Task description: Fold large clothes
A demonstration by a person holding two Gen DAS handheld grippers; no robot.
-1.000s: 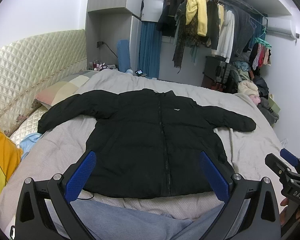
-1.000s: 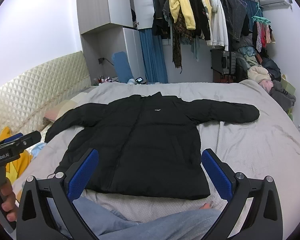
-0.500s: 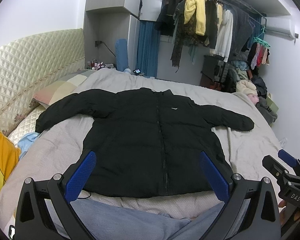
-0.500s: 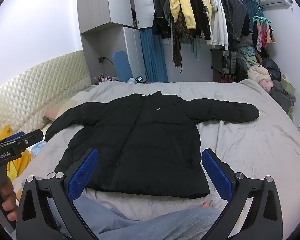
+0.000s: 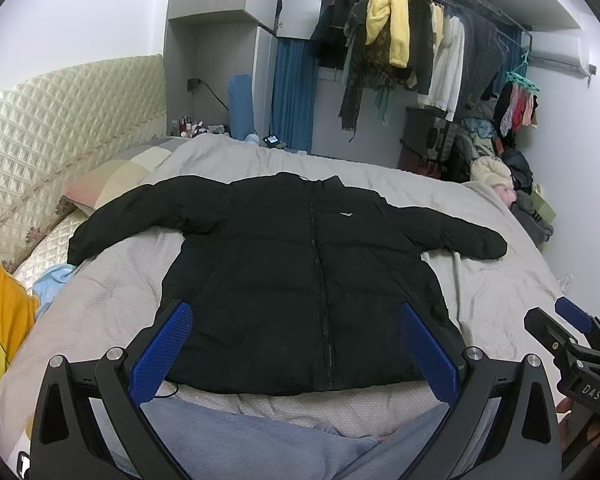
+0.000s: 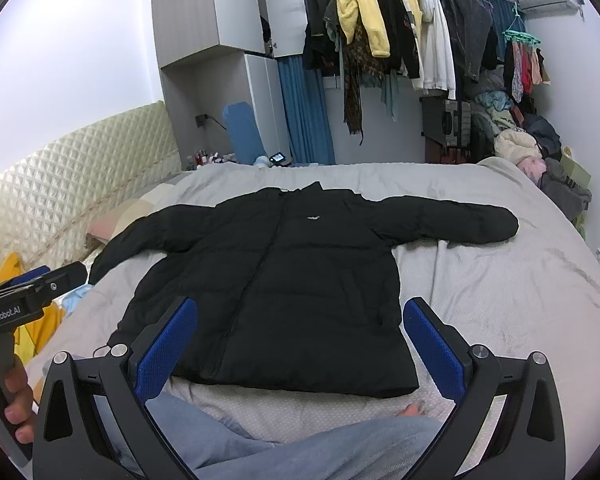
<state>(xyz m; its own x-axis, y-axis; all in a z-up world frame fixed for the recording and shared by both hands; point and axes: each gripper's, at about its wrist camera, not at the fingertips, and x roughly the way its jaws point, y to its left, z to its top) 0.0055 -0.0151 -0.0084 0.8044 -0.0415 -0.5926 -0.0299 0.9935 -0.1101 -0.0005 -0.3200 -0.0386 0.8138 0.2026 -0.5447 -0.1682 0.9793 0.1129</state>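
Observation:
A black puffer jacket (image 5: 300,280) lies flat and zipped on the grey bed (image 5: 500,300), front up, both sleeves spread out to the sides. It also shows in the right wrist view (image 6: 284,288). My left gripper (image 5: 296,344) is open and empty, held above the jacket's hem. My right gripper (image 6: 296,344) is open and empty, also above the hem. The right gripper's body shows at the right edge of the left wrist view (image 5: 572,356). The left gripper's body shows at the left edge of the right wrist view (image 6: 24,304).
The person's legs in blue trousers (image 5: 260,444) lie at the near edge of the bed. A quilted headboard (image 5: 60,128) and pillows (image 5: 112,184) are at the left. A rack of hanging clothes (image 5: 412,48) stands behind the bed. A clothes pile (image 5: 512,184) sits at right.
Both grippers have drifted slightly, so the jacket sits a little differently in view. Both stay open and the jacket has not moved.

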